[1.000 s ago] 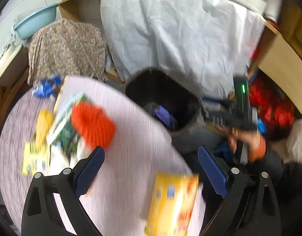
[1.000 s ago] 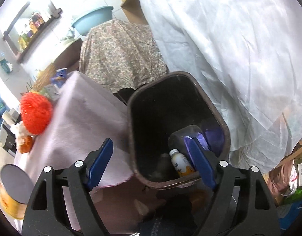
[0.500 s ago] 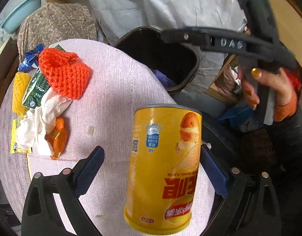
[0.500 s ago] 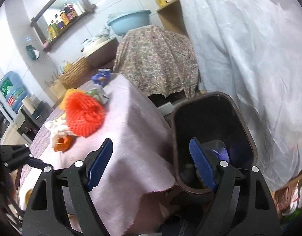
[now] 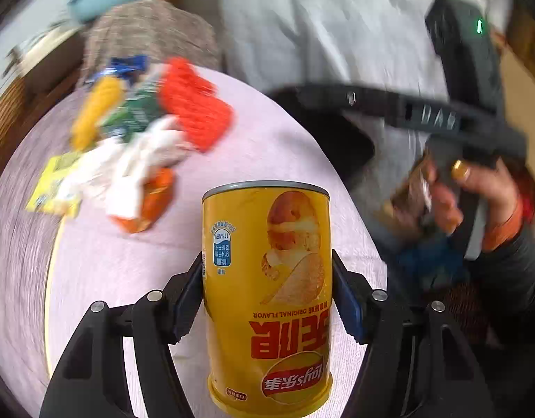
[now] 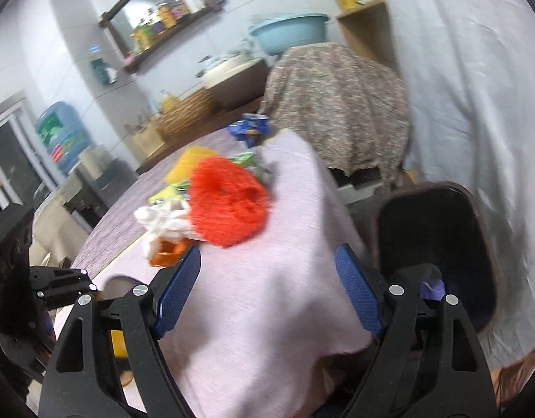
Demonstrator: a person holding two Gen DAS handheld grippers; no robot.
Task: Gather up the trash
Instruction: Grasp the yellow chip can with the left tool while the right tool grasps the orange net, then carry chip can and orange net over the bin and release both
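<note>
- Closing its jaws on one yellow chip canister (image 5: 267, 299), the left gripper (image 5: 267, 299) has both blue pads against its sides; the can stands upside down on the pink tablecloth (image 5: 284, 146).
- Right gripper (image 6: 267, 289): jaws apart, empty.
- Farther back: one red mesh bundle (image 6: 229, 205), one dark trash bin (image 6: 438, 237).

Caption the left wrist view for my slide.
Left hand-held gripper closing around an upside-down yellow chip can on the pink tablecloth.

Your background: light blue basin (image 6: 289, 32) atop floral-covered furniture (image 6: 337, 104); wall shelf (image 6: 162, 31) with bottles; blue water jug (image 6: 60, 136) at left.
</note>
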